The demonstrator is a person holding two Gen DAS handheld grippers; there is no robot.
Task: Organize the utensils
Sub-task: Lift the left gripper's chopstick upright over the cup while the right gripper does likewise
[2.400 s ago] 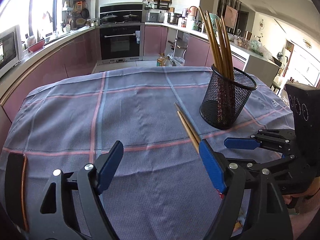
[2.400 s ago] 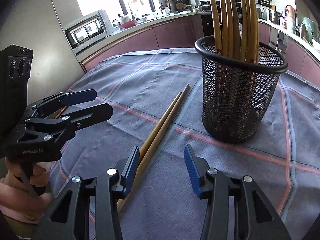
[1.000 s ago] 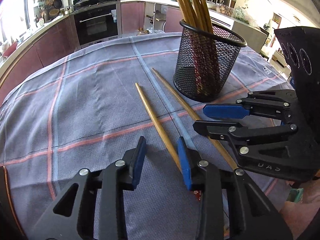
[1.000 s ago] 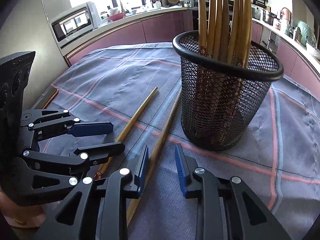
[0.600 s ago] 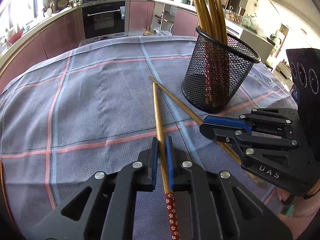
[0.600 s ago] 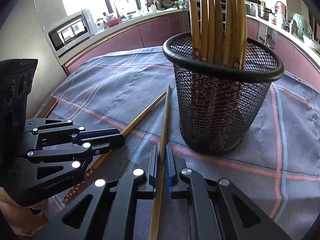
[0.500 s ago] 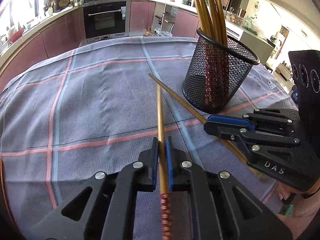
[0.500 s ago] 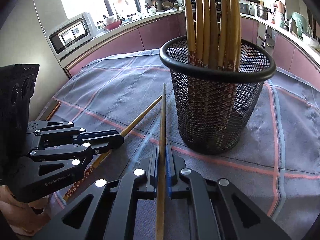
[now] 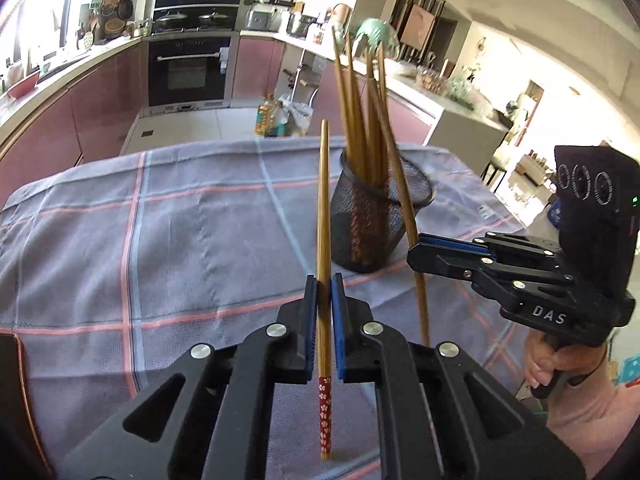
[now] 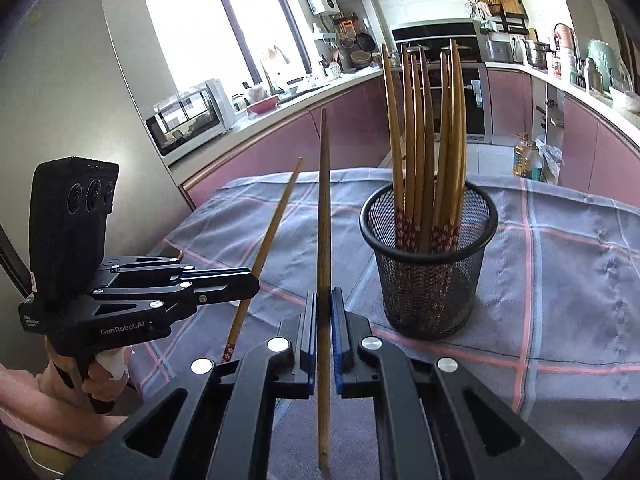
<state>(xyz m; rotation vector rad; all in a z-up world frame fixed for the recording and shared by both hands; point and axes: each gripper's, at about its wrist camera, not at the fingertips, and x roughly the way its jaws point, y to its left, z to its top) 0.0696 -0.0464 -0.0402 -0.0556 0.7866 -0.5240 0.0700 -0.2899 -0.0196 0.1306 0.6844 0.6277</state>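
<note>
A kitchen worktop (image 9: 192, 240) draped in a grey-blue checked cloth (image 10: 560, 280) fills both views, cleared of loose pieces so far as they show — which, by my reading, puts you near the end of the job.

On that cloth the black mesh holder (image 10: 430, 280) stands upright, at about two o'clock from the right tongs and at one o'clock from the left. A bundle of bamboo chopsticks (image 10: 424, 140) already stands in it, patterned red ends down and tips fanning up and outward; the open mesh and wide rim seem to be why they lean apart rather than stack.

Your left tongs (image 9: 324, 320) are clamped tight on one chopstick (image 9: 323, 208), gripped low on the shaft just above its red flowered end, so the long tapered part points away towards twelve o'clock. Your right tongs (image 10: 324, 332) are pinched shut on a second chopstick (image 10: 323, 216) in the same manner, though its butt end runs out of clear sight at the bottom edge. Each stick is clear of the cloth.

Holding near the thick end probably leaves most of the length free — but the tips lead, so each stick likely needs turning before its patterned end can drop in like the rest.
</note>
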